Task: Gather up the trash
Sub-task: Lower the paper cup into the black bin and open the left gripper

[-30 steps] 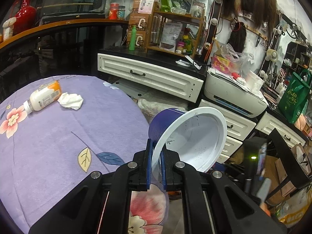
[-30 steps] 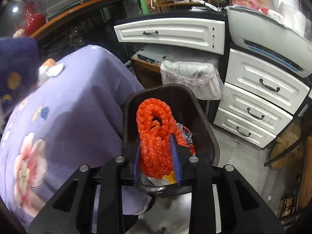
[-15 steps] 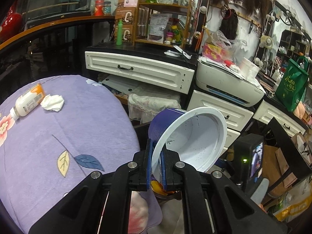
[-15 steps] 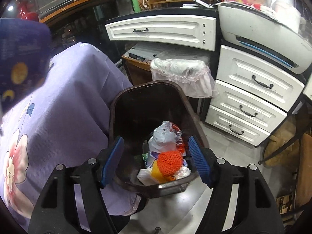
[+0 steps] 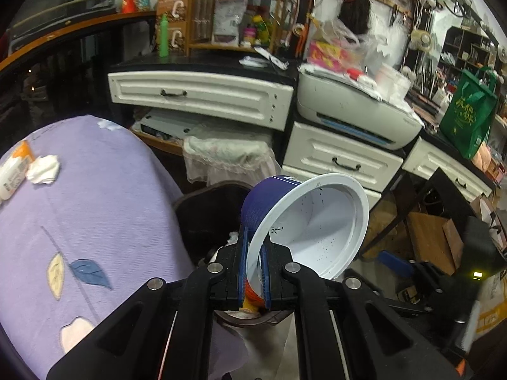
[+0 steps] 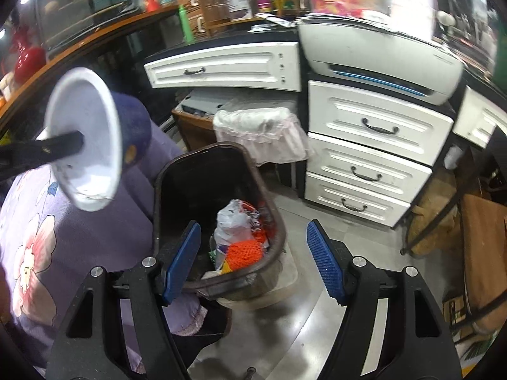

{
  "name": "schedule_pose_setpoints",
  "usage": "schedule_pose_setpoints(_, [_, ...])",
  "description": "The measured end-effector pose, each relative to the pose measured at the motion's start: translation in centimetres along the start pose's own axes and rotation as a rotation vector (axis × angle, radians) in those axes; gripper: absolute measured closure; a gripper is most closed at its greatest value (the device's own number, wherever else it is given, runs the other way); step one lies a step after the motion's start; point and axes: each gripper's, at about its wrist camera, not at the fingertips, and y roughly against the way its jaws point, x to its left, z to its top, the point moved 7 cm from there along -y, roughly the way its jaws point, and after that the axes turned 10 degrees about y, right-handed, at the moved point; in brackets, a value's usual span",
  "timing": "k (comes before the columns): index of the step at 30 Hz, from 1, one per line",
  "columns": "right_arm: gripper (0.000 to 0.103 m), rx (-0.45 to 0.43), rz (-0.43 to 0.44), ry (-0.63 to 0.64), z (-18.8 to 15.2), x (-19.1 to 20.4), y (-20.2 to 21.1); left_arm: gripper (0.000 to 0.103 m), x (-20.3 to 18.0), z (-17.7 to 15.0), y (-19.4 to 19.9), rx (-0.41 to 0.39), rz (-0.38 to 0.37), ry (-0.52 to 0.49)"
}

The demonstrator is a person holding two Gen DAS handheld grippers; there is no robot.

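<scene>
The left gripper (image 5: 253, 266) is clamped on the rim of a blue paper bowl (image 5: 304, 224) with a white inside, one pad within the wall and one outside, holding it tipped on its side above the dark trash bin (image 6: 218, 190) at the edge of the purple flowered tablecloth (image 5: 95, 209). The right gripper (image 6: 253, 262) hangs over the same bin with its blue pads wide apart and nothing between them. In the bin lie an orange mesh net (image 6: 245, 253) and what looks like a crumpled white bag (image 6: 233, 224); a crumpled tissue (image 5: 42, 169) and a bottle (image 5: 12, 171) lie together farther off on the cloth.
</scene>
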Motion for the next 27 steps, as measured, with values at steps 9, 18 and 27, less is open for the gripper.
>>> schedule_pose_setpoints(9, [0.033, 0.016, -0.017, -0.063, -2.0, -2.7, 0.7, 0.095, -0.3, -1.3, -5.8, 0.118, 0.099, -0.022])
schedule_pose_setpoints(18, [0.033, 0.036, -0.009, -0.085, -2.9, -3.2, 0.5, 0.041, -0.5, -2.0, -8.5, 0.167, 0.155, -0.06])
schedule_pose_setpoints(27, [0.033, 0.024, -0.003, -0.089, -2.6, -2.9, 1.0, 0.031, -1.8, -0.9, -4.7, 0.085, 0.062, -0.051])
